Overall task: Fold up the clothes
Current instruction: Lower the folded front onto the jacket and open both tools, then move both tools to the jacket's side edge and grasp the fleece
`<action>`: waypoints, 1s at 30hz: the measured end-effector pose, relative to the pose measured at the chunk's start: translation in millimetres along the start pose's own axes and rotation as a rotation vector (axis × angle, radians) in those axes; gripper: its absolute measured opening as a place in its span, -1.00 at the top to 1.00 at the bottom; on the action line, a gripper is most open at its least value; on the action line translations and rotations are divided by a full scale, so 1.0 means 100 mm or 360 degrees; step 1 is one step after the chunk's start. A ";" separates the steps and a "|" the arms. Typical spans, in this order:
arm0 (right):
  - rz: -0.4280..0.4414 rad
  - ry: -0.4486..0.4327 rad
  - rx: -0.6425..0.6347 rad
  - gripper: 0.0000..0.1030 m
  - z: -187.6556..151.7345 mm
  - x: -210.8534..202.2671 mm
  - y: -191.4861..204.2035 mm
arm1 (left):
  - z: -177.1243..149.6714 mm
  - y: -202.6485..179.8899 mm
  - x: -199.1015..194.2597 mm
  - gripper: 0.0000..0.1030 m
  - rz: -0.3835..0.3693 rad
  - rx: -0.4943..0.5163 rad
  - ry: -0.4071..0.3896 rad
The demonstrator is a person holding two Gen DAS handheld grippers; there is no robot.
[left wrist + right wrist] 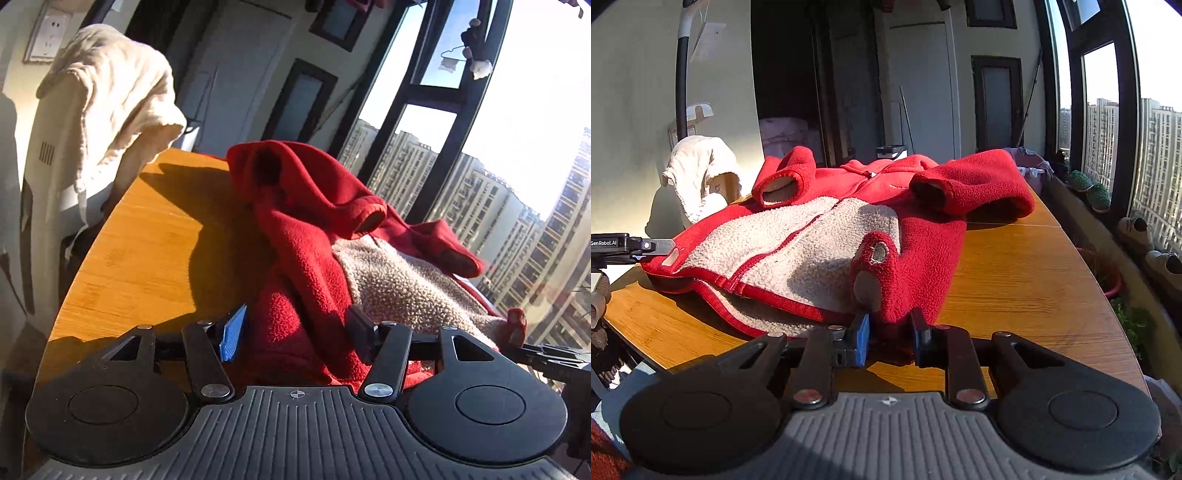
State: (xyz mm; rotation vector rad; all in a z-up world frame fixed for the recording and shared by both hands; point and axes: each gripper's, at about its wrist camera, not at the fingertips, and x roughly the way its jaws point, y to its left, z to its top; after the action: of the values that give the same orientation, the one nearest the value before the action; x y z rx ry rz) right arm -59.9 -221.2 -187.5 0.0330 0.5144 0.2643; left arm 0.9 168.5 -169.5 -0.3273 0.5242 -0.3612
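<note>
A red fleece jacket [923, 236] with a cream pile lining lies spread on a wooden table [1015, 280], its lower part turned back so the lining shows and both sleeves resting on top. My right gripper [891, 338] is shut on a red corner of the hem at the near edge. In the left wrist view the jacket [303, 236] is bunched up close. My left gripper [295, 334] stands open with red fleece lying between its fingers, and the blue pad [232, 338] is clear of the cloth. From the right wrist view, the left gripper [666, 244] sits at the jacket's far left corner.
A cream cloth [110, 92] hangs over a white chair beside the table's left end. Tall windows run along the right, with shoes [1137, 232] and potted plants [1099, 197] on the sill. Bare tabletop [147, 251] shows left of the jacket and at the right front.
</note>
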 end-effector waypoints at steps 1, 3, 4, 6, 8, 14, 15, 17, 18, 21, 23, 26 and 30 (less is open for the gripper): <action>-0.0002 0.0000 0.0005 0.60 0.00 0.00 0.00 | 0.02 0.00 0.00 -0.28 -0.0028 -0.0014 0.0020; 0.0002 0.0000 0.0020 0.60 0.01 0.00 0.00 | 0.04 -0.05 0.01 -0.41 -0.0052 0.0006 0.0071; 0.0002 0.0002 0.0024 0.59 0.01 0.00 -0.01 | 0.04 -0.10 0.02 -0.43 -0.0045 0.0041 0.0101; 0.0011 0.0013 0.0031 0.59 0.02 0.01 -0.01 | 0.03 -0.20 0.04 -0.43 -0.0025 0.0107 0.0152; 0.0027 0.0022 0.0048 0.55 0.03 0.01 -0.03 | 0.04 -0.31 0.09 -0.41 0.0007 0.0176 0.0197; 0.0059 0.0016 0.0086 0.64 0.08 -0.02 0.05 | 0.07 -0.40 0.01 0.37 0.0045 0.0257 0.0183; 0.0081 0.0004 0.0089 0.67 0.10 -0.04 0.06 | 0.08 -0.37 -0.04 0.43 0.0062 0.0236 0.0174; 0.0127 -0.0048 0.0082 0.69 0.17 -0.15 0.10 | 0.08 -0.32 -0.17 0.51 0.0082 0.0190 0.0165; 0.0151 -0.0059 0.0077 0.69 0.20 -0.22 0.11 | 0.07 -0.31 -0.25 0.61 0.0099 0.0176 0.0165; 0.0187 -0.0047 0.0039 0.69 0.25 -0.38 0.13 | -0.02 -0.29 -0.46 0.61 0.0094 0.0137 0.0188; 0.0185 0.0026 0.0028 0.69 0.17 -0.42 0.11 | -0.12 -0.29 -0.58 0.61 0.0090 0.0125 0.0225; 0.0188 0.0183 -0.0003 0.91 -0.01 -0.44 0.11 | -0.11 -0.29 -0.77 0.68 0.0009 0.0110 0.0205; 0.0145 0.0198 -0.0084 0.98 -0.05 -0.58 0.08 | 0.26 -0.48 -0.90 -0.11 0.0076 0.0353 -0.0005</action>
State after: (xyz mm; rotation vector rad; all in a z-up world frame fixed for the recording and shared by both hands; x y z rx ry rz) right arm -112.9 -228.4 -163.0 -0.0115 0.6306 0.3703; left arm -69.5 168.5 -91.4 -0.1009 0.4831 -0.3690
